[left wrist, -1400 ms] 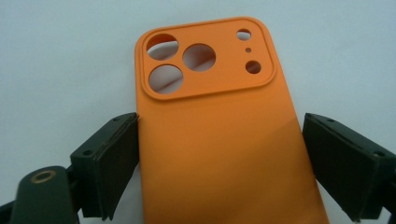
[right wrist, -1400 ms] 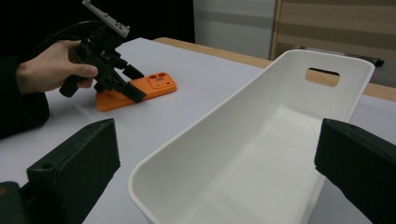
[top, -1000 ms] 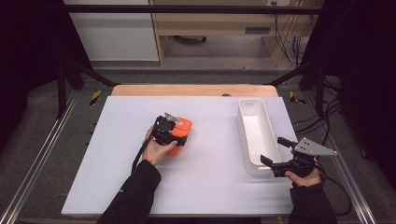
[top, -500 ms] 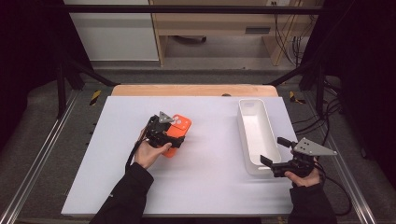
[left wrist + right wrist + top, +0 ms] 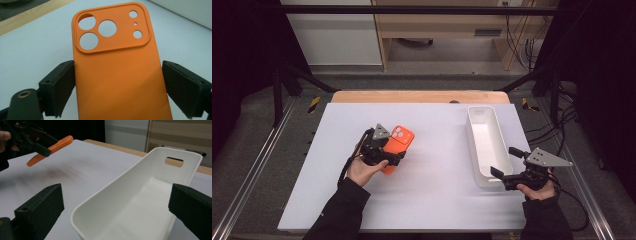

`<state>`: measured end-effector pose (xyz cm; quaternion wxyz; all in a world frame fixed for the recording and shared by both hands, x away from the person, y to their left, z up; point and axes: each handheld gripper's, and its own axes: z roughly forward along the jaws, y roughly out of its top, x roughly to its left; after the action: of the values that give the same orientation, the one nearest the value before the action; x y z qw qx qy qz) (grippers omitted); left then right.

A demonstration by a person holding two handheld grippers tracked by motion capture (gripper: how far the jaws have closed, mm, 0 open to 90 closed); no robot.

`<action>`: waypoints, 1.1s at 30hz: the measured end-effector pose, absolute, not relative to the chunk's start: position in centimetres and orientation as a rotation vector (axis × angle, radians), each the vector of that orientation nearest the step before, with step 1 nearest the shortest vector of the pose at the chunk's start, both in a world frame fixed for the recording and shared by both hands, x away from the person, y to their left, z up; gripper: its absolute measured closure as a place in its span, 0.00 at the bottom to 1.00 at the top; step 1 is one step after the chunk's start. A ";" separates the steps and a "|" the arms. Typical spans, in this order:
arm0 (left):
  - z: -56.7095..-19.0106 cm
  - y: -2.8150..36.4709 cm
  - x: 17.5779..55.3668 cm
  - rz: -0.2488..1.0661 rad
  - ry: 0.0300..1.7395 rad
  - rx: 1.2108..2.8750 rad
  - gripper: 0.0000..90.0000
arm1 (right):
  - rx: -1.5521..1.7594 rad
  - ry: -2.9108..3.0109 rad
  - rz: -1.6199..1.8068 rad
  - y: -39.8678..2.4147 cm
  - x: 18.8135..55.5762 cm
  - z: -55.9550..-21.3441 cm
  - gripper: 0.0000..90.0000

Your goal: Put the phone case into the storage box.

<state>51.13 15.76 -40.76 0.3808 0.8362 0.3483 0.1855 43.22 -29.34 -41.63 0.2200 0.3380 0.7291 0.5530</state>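
L gripper [image 5: 382,150] pinches the orange phone case [image 5: 117,72] by its long edges, lifted off the counter [image 5: 437,200], tilted. R gripper [image 5: 512,175] has fingers spread, empty, at near end of the white bin [image 5: 140,202]. Risk: soft case flexes & slips from the edge grip, or clips the bin rim on the way over.

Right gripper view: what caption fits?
Open right gripper faces long white plastic bin; left gripper lifts orange phone case.
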 end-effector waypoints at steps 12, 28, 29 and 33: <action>-40.1 15.8 49.4 0.483 0.769 2.136 0.14 | 0.926 2.028 1.525 -29.2 43.2 -41.6 0.00; -39.9 14.0 47.9 0.461 0.630 2.172 0.14 | 0.881 2.060 1.522 -28.4 43.1 -41.4 0.01; -39.9 13.9 47.8 0.459 0.622 2.176 0.14 | 0.875 2.063 1.520 -28.4 43.1 -41.4 0.01; -40.0 13.5 47.6 0.451 0.595 2.186 0.14 | 0.848 2.081 1.514 -28.0 43.0 -41.3 0.01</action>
<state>47.57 13.52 -40.00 0.4039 0.8657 0.2357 0.1785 43.05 -27.96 -41.26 0.2143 0.3057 0.7502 0.5458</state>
